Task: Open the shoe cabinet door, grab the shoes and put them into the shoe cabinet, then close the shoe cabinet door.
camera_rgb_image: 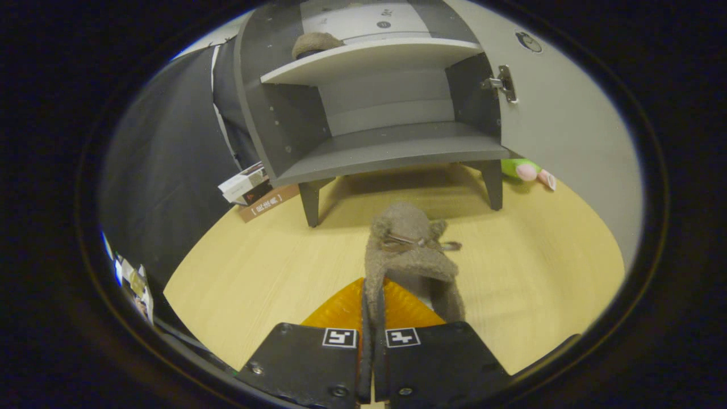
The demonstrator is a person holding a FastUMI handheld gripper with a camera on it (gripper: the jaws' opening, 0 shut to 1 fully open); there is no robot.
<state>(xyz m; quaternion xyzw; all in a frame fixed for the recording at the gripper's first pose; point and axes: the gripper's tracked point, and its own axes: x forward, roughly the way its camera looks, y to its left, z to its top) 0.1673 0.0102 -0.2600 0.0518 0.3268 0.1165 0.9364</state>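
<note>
My gripper point(372, 301) is shut on the collar edge of a brown fuzzy shoe point(410, 250) with a lace bow, which hangs ahead of the orange fingers point(341, 309) above the wooden floor. The grey shoe cabinet point(392, 150) stands beyond it on short legs. Its door point(568, 125) is swung open to the right, hinge showing. A second brown shoe point(315, 44) sits at the left end of the upper white shelf point(369, 57). The lower shelf holds nothing.
A stack of books point(253, 190) lies on the floor by the cabinet's left leg, against the black cloth wall. A green and pink soft toy point(525, 170) lies behind the open door's lower edge. Light wooden floor point(255, 272) spreads between me and the cabinet.
</note>
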